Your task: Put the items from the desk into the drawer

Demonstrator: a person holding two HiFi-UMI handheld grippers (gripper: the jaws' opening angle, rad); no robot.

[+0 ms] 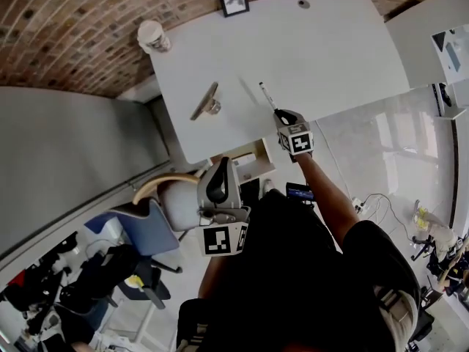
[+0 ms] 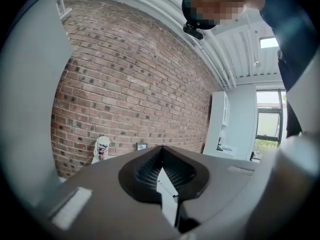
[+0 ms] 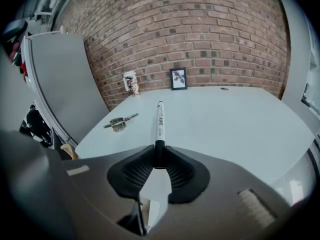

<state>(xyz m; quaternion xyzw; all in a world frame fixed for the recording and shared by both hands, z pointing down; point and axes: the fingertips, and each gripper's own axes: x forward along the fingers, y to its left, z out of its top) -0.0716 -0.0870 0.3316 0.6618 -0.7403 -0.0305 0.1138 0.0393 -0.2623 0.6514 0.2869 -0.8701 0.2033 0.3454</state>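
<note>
A white desk (image 1: 322,57) stands against a brick wall. My right gripper (image 1: 281,114) (image 3: 159,151) hangs over the desk's front edge, shut on the black end of a white marker pen (image 1: 265,92) (image 3: 160,121) that points away toward the wall. A metal clip-like item (image 1: 207,101) (image 3: 119,122) lies on the desk to the left of the pen. My left gripper (image 1: 222,166) (image 2: 161,148) is below the desk's front edge, pointing at the wall. Its jaws meet at the tips with nothing between them.
A paper cup (image 1: 152,37) (image 3: 130,82) (image 2: 102,148) stands at the desk's far left corner and a small picture frame (image 1: 233,0) (image 3: 178,78) at its back edge. A drawer unit (image 1: 245,160) sits under the desk front. A blue chair (image 1: 146,229) stands at the left.
</note>
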